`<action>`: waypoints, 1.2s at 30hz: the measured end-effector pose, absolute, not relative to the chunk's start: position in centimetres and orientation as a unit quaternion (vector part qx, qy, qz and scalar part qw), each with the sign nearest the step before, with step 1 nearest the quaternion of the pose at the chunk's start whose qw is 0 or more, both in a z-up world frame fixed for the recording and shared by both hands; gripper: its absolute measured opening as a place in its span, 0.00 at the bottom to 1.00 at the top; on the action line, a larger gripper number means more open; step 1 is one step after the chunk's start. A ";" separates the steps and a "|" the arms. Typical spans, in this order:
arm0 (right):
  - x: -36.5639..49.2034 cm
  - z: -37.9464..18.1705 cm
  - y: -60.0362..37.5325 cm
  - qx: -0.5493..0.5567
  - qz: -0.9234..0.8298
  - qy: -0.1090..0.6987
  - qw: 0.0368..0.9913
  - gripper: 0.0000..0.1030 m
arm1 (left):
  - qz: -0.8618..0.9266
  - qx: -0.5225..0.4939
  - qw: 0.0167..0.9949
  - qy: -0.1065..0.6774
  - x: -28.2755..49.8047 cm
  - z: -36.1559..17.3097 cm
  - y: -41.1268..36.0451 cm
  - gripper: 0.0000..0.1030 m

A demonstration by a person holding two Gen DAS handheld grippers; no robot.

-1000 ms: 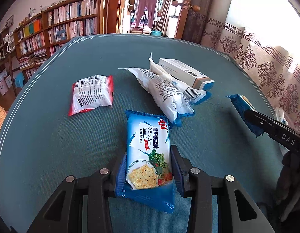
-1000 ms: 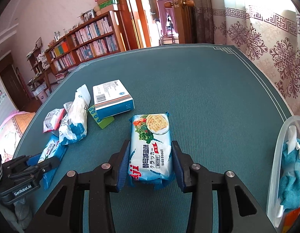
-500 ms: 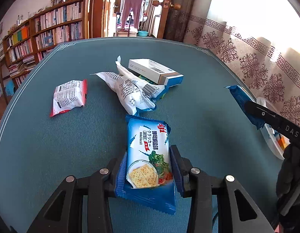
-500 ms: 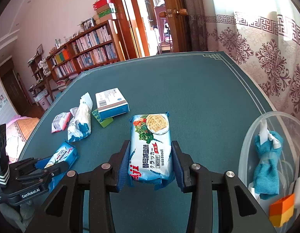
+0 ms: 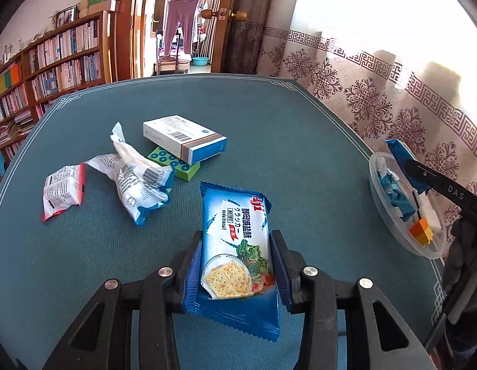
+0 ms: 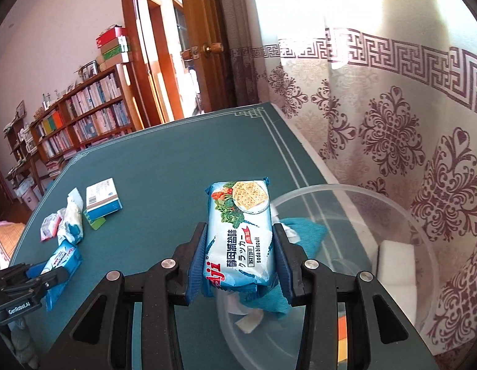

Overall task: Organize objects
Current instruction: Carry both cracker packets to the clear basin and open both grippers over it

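Note:
Each gripper holds a blue soda-cracker packet. My left gripper [image 5: 236, 260] is shut on one cracker packet [image 5: 236, 246], lifted above the green table [image 5: 300, 154]. My right gripper [image 6: 240, 254] is shut on the other cracker packet [image 6: 240, 231], which hangs over the left rim of a clear plastic bowl [image 6: 355, 189]. In the left wrist view the right gripper [image 5: 408, 166] shows at the right, above the same bowl [image 5: 380, 191]. From the right wrist view the left gripper [image 6: 58, 265] sits low at the left with its packet.
On the table lie a white-and-blue box [image 5: 184, 138] over a green block [image 5: 173, 163], a crumpled white-blue bag [image 5: 136, 178] and a red-edged sachet [image 5: 61, 188]. The bowl holds a blue cloth [image 6: 303, 234], a white block [image 6: 395, 254] and an orange block [image 5: 420, 231]. A curtain borders the table's right edge.
Both grippers moved right and rose with their packets. The right packet now hangs over the bowl's rim; the bowl has come into the left wrist view.

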State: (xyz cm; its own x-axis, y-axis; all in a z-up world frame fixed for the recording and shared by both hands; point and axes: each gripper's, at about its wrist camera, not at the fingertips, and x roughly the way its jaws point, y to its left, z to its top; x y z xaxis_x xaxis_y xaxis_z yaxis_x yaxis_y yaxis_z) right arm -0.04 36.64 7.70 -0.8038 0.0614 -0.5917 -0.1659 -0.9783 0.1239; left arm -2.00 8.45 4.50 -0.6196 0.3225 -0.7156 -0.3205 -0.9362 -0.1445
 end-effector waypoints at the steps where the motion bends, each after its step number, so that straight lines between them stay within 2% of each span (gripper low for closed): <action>1: 0.0 7.7 37.4 -0.306 0.945 0.085 0.071 0.41 | 0.900 -0.397 0.182 0.001 -2.0 4.6 8.8 0.42; 8: -0.5 6.5 42.4 -0.319 0.933 0.101 0.133 0.41 | 0.900 -0.387 0.199 0.017 -2.0 5.7 11.1 0.42; 17: -1.4 4.9 45.9 -0.335 0.921 0.139 0.139 0.42 | 0.899 -0.376 0.223 0.032 -2.0 7.0 14.6 0.42; 36: 6.7 6.9 43.4 -0.264 0.953 0.041 0.141 0.42 | 0.862 -0.380 0.331 0.060 -1.6 7.8 24.4 0.42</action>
State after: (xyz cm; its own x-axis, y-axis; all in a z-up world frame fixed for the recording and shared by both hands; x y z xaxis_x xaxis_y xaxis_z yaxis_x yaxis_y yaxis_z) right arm 6.73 43.40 6.87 -0.8207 0.2468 -0.5153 -0.2899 -0.9570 0.0033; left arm -1.56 24.38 7.80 -0.4922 0.5245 -0.6947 -0.6160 -0.7737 -0.1477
